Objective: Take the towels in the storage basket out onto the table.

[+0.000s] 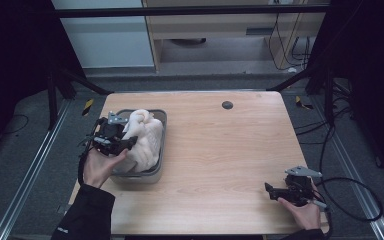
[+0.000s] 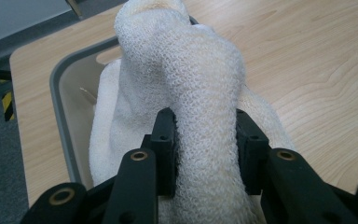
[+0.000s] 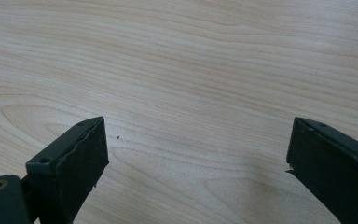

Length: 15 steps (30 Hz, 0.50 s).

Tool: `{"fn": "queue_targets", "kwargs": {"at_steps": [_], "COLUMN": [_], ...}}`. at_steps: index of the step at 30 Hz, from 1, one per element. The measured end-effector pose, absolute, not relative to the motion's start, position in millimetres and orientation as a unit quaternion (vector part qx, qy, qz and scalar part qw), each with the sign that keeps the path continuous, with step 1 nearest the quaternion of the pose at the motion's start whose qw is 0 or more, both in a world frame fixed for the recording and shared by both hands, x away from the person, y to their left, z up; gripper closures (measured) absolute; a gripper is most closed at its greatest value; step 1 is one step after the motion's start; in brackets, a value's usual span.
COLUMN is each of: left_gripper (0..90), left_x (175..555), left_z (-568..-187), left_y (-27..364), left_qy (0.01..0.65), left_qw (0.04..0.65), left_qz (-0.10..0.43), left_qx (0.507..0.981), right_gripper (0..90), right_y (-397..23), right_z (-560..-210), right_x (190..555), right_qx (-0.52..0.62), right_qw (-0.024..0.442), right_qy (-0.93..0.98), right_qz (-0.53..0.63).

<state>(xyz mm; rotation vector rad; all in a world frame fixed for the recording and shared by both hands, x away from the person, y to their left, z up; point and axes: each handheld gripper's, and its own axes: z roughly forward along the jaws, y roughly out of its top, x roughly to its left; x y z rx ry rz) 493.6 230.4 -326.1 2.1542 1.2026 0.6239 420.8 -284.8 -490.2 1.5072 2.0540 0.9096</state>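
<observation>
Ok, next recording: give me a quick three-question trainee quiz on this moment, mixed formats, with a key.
1. True or false: the left gripper has its jaws closed on a fold of the white towel.
2. Multiple choice: where does the towel lie? A) flat on the bare table B) in the grey tub at the table's left side C) on the floor
3. Fill in: the right gripper rests near the table's right front corner with its jaws ____ and nothing between them.

Key: 1 true; 2 B; 3 open.
</observation>
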Motion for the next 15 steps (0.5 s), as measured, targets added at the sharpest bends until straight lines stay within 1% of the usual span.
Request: {"fn": "queue_targets", "kwargs": {"at_steps": [15], "left_gripper": [65.9], "left_x": [491], "left_z": [-298], "left_y": [240], "left_qy": [0.452], "left_qw": [0.305], "left_qz": [0.254], "left_qx": [0.799], "right_gripper": [5.2], "right_y": [-285], "right_z": [-490], "right_x": [421], "right_qx": [0.544], "right_qw": [0.215], "right_qy": [0.741], "right_qz": [0.328]}}
